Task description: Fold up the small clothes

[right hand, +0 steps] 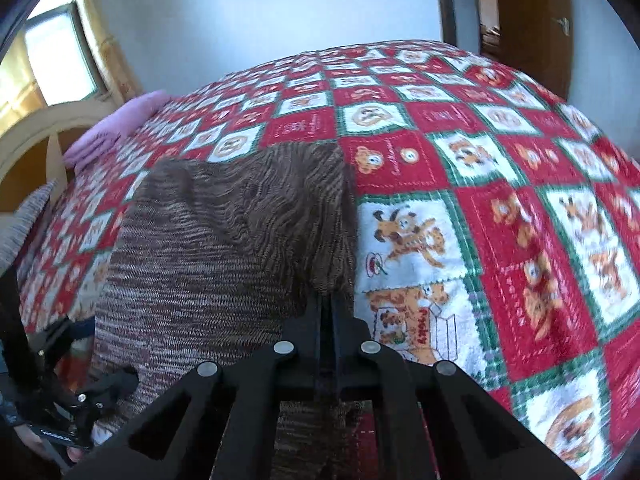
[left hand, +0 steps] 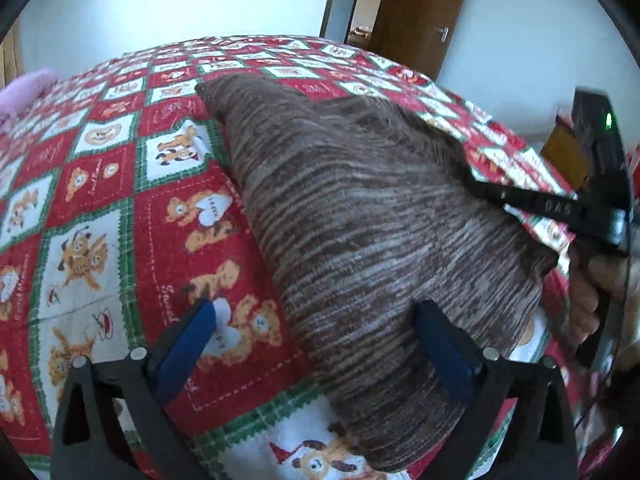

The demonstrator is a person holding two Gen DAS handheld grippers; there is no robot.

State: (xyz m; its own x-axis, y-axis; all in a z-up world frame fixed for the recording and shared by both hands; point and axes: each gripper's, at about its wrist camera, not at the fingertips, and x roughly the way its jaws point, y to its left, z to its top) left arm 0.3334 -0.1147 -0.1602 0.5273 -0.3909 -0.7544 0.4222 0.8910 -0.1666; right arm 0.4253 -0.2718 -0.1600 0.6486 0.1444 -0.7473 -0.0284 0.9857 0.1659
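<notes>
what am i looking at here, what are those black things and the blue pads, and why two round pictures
No robot: a person holds a two-finger tool in each hand, each with a fisheye camera looking along its fingers, hence two round pictures. The left view shows the left hand-held gripper open, its blue pads apart over a brown striped knitted garment. That garment lies on a red, white and green teddy-bear quilt. The right view shows the right hand-held gripper shut on the garment's edge. A folded pink cloth sits at the quilt's far edge.

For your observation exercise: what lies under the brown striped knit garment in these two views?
The brown knit garment lies on a red, white and green teddy-bear bedspread, which shows all round it. The right gripper pinches its edge. Whatever lies beneath the cloth's middle is covered.
</notes>
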